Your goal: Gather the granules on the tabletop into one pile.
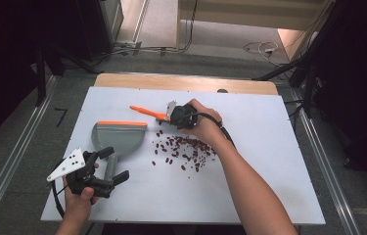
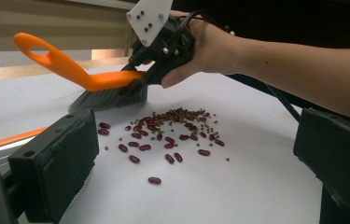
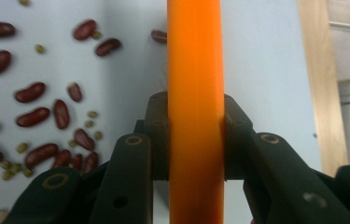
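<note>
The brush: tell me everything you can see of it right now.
The brush has a smooth orange handle, plastic by its look, ending in a loop with a hanging hole, and a row of dark bristles under the head. The right gripper is shut on the handle, jaws pressing both sides. The handle slopes up and away from the hand; the bristles rest on the white table, just beyond the scattered beans, apart from the dustpan.

Two black grippers, left (image 1: 106, 169) and right (image 1: 172, 116), are seen, each topped by a grey three-cornered plate with dark holes. Black cables trail behind. Brass-ringed pivots mark the jaws. Forearms are bare.
</note>
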{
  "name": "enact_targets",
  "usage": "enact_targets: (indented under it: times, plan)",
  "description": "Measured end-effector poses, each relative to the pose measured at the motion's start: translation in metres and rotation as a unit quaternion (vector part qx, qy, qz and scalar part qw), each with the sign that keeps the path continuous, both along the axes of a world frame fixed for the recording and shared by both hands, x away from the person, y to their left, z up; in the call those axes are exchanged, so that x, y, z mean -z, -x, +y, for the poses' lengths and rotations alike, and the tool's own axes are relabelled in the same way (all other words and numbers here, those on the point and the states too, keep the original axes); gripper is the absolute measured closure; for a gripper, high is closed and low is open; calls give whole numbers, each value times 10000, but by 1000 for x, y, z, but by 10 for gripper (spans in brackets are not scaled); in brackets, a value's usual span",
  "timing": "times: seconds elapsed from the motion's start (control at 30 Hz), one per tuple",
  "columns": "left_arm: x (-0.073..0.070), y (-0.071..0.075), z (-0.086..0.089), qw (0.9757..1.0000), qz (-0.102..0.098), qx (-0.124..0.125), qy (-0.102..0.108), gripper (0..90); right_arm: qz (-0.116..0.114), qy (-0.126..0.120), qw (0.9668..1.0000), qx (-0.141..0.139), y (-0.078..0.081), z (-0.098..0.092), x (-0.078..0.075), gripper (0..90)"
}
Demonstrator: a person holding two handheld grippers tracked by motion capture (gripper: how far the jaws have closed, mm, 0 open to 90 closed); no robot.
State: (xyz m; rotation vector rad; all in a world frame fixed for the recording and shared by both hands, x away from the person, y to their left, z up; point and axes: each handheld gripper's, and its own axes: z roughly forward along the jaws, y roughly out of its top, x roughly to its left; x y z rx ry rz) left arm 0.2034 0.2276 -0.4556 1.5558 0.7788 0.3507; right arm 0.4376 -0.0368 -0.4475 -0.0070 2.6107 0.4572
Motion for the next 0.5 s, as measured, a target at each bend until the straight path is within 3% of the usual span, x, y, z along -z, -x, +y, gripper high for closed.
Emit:
enact_targets:
  times: [0.07,0.23,0.5]
  plan:
    - [0,0,0,10000,1,-2,1,10,-77,112,9999,-85,4,2,1,681]
    - [0,0,-1,10000,11,-13,-34,10,67,199,9992,-336,17,-1,-1,681]
    - [0,-1,-2,10000,4,-14,-53,10,115,166,9978,-626,43,-13,1,681]
